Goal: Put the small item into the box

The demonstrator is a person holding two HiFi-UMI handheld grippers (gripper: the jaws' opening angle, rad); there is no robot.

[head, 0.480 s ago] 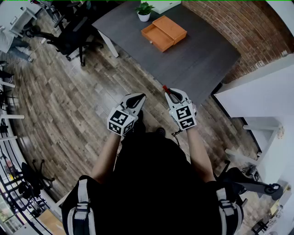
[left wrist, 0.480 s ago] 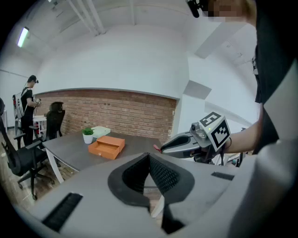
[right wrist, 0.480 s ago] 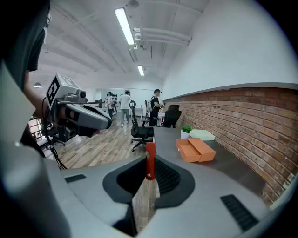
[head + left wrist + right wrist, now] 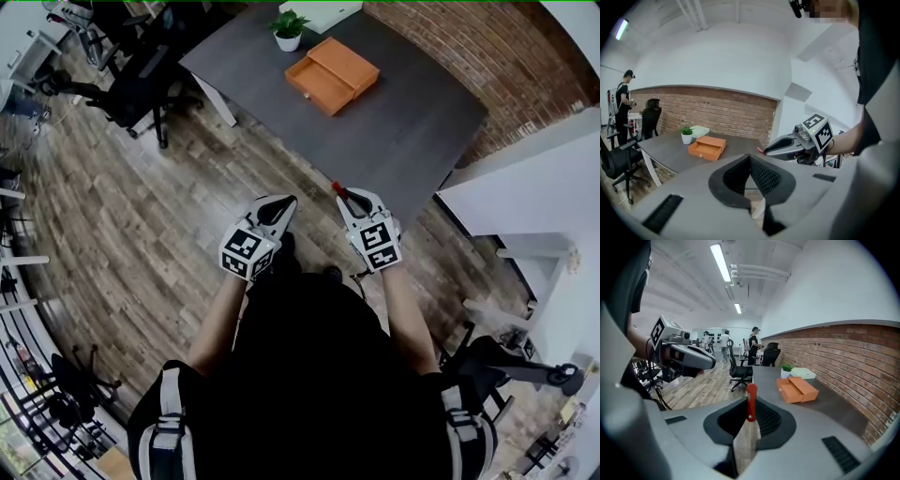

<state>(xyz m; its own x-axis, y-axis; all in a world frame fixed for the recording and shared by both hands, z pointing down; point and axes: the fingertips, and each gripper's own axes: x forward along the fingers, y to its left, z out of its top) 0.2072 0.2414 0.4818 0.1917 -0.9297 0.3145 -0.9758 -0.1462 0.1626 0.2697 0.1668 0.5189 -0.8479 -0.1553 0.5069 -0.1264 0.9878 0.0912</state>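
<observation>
Hardly moved since half a second earlier: carried the red item (image 4: 336, 186) clamped in the right tongs (image 4: 349, 195) near the bench (image 4: 412, 122) edge, well short of the box (image 4: 333, 72), left tongs (image 4: 280, 202) closed on nothing; needed next, probably, a reach over the box.

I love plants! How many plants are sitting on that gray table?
1: a small potted plant at the far end of the table, next to the orange box. None seems hidden.
</observation>
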